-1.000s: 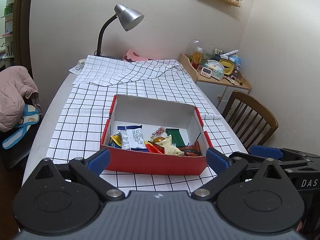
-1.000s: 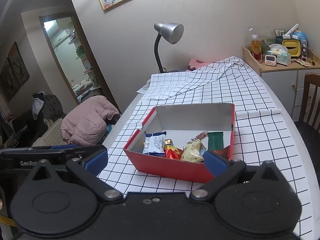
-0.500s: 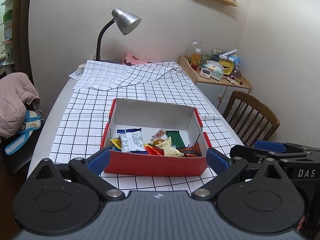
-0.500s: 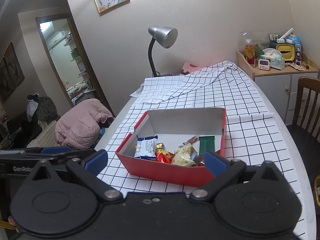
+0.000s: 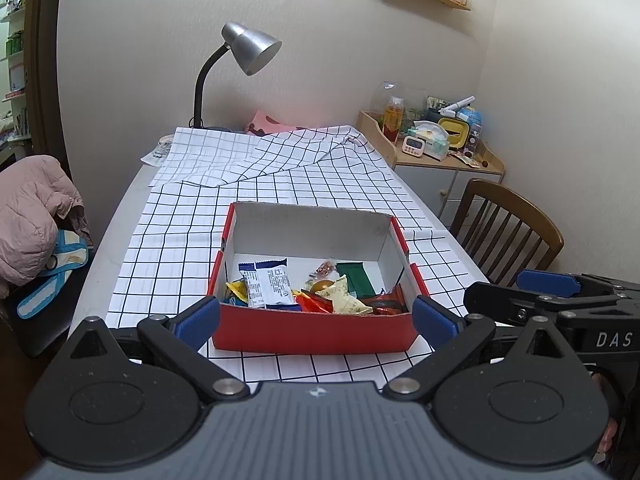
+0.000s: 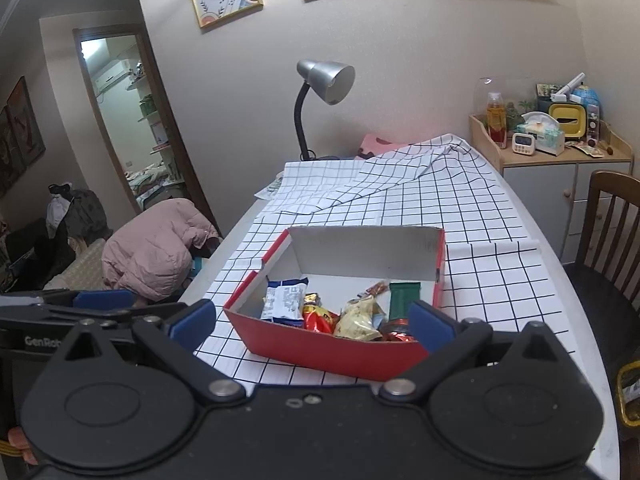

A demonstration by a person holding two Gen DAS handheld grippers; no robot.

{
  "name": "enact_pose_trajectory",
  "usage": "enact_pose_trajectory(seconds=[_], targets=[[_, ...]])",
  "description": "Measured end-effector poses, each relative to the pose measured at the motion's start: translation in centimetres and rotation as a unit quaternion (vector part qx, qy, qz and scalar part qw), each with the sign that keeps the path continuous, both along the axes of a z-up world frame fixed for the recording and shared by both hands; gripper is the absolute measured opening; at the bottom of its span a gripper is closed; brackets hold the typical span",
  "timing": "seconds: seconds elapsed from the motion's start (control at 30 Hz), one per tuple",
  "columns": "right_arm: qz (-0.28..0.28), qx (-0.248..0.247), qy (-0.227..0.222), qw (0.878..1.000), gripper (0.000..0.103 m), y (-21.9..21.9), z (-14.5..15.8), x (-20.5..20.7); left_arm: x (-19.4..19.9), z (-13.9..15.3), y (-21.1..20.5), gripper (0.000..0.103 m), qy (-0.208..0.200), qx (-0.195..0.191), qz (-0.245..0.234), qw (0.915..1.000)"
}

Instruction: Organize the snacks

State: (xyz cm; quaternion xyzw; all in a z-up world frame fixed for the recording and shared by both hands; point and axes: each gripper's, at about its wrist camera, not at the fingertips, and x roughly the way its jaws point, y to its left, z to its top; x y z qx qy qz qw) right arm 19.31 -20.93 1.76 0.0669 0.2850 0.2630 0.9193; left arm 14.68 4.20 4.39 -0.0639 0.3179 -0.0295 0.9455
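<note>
A silver lamp [image 5: 251, 52] stands at the far end of your table [image 5: 120, 216], where the checked cloth [image 5: 280, 184] lies rumpled. To your right, a wooden chair [image 5: 508, 232] sits before a cluttered cabinet [image 5: 444, 168]; to your left, a pink jacket [image 5: 28, 216] lies heaped beside the table

White letters "DAS" stand on the black right gripper [image 5: 548, 285] body. "GenRob", cut off, stands on the black left gripper [image 6: 102, 299] body.
</note>
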Motion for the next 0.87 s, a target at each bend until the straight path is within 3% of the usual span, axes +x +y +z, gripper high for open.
enact_pose_trajectory(seconds=[0.87], targets=[[-0.012,0.000,0.020,1.000,0.103,-0.2,-1.1,-0.4,-0.3,-0.8,-0.1,0.103,0.027,-0.003,-0.006,0.9996]])
